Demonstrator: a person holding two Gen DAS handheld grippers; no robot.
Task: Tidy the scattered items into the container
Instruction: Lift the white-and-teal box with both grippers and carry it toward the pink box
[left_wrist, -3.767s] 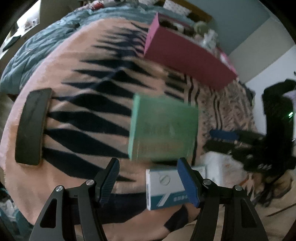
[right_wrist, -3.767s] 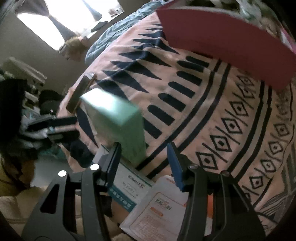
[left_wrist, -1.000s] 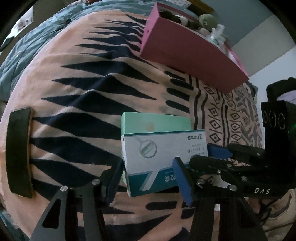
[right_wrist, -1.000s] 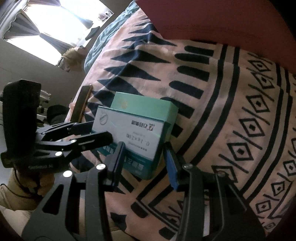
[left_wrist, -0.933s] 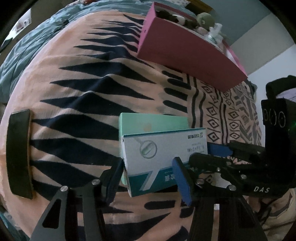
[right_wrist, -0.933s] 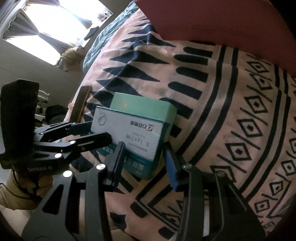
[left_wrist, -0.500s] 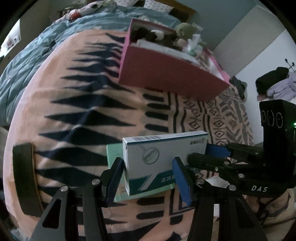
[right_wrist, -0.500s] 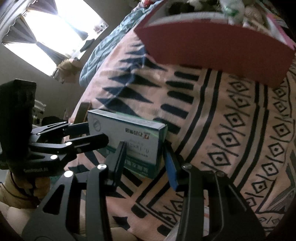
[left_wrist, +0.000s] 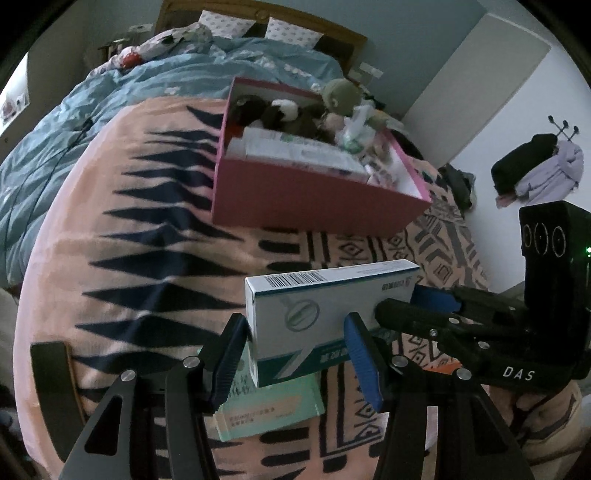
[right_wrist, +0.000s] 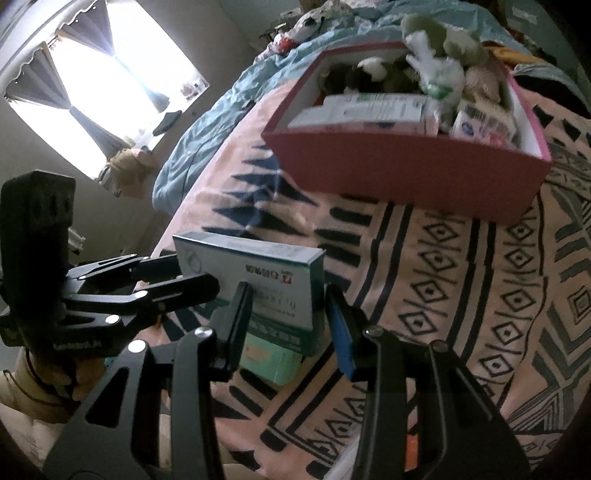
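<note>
A white-and-teal box (left_wrist: 325, 314) hangs above a patterned blanket (left_wrist: 147, 229), its left end clamped in the left gripper (left_wrist: 295, 354) and its right end clamped in the right gripper (right_wrist: 288, 325). A mint box (left_wrist: 266, 406) lies beneath the jaws; the pink container (left_wrist: 314, 199) stands well beyond them.

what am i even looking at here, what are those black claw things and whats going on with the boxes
Those are hand-held tongs, one in each of a person's hands, each carrying a fisheye camera looking along its fingers. One picture is from the left tongs, the other from the right tongs. Both grip the same white and teal box, lifted above a pale green box lying on the patterned blanket. Beyond stands the pink box, already holding toys and packets.
</note>
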